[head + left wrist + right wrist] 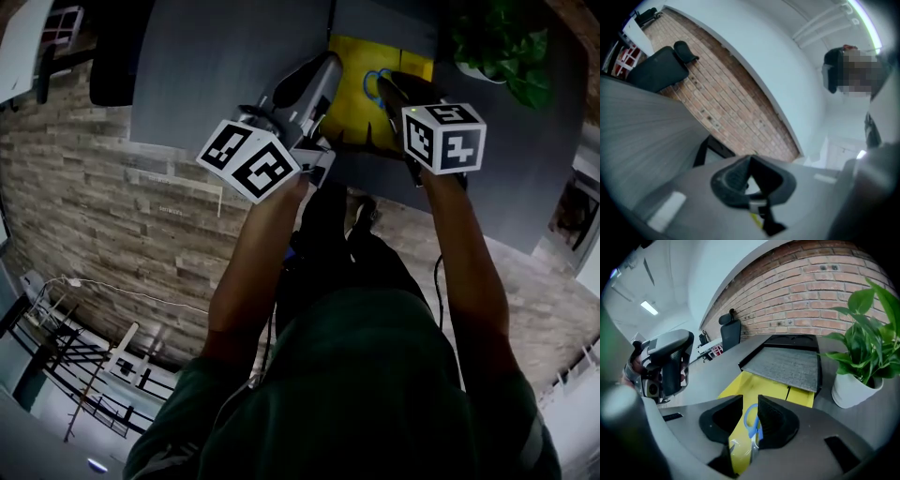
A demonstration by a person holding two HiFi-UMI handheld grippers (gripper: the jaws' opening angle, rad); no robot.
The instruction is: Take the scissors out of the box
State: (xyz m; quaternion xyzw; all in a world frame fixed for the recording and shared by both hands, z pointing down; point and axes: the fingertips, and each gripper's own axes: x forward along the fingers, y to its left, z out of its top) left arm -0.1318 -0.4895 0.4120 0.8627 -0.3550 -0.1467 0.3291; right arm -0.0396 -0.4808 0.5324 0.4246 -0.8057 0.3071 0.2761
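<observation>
1. Right gripper: the jaws are closed on the scissors, reaching into the box from the table's near edge.
2. Left gripper: the jaws are together and hold nothing. It is tilted upward over the near edge, just left of the box.
3. Table: grey top. The person stands at its near edge.
4. Box: yellow inside and open. It lies close to the near edge, towards the right.
5. Plant: green, in a white pot, by the right edge beyond the box.
6. Scissors: blue handles protrude past the right jaw tips, over the yellow box floor.
</observation>
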